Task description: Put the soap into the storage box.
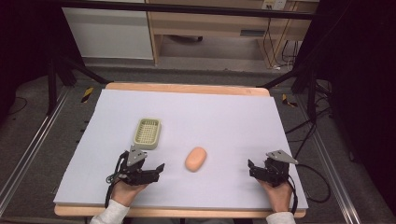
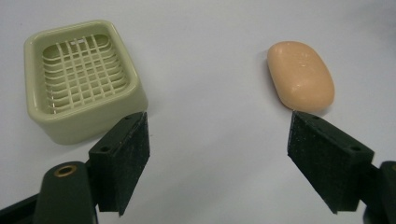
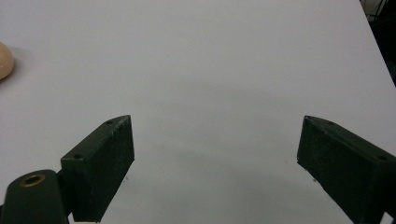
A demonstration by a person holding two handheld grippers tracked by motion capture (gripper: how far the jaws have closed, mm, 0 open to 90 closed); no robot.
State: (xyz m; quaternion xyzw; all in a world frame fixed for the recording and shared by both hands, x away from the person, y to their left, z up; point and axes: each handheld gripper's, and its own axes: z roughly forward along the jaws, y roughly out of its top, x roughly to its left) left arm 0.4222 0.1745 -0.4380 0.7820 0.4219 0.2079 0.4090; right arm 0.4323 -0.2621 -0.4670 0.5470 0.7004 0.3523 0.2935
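Note:
A peach bar of soap (image 1: 195,159) lies on the white table cover, near the front middle. To its left and a little farther back stands a pale green soap dish (image 1: 145,145) with a slotted grid floor and nothing in it. My left gripper (image 1: 156,171) rests low at the front left, open and holding nothing. Its own view has the soap dish (image 2: 93,123) ahead on the left and the soap (image 2: 300,74) ahead on the right, beyond the left gripper (image 2: 217,135). At the front right, my right gripper (image 1: 252,169) is open too. The right gripper (image 3: 215,140) faces bare cover, with the soap (image 3: 4,60) at the left edge.
The white cover (image 1: 210,112) spans a wooden table whose edge (image 1: 187,87) shows at the back. Dark stand legs (image 1: 70,65) and cables (image 1: 317,182) sit on the floor around it. A wooden cabinet (image 1: 210,28) stands behind.

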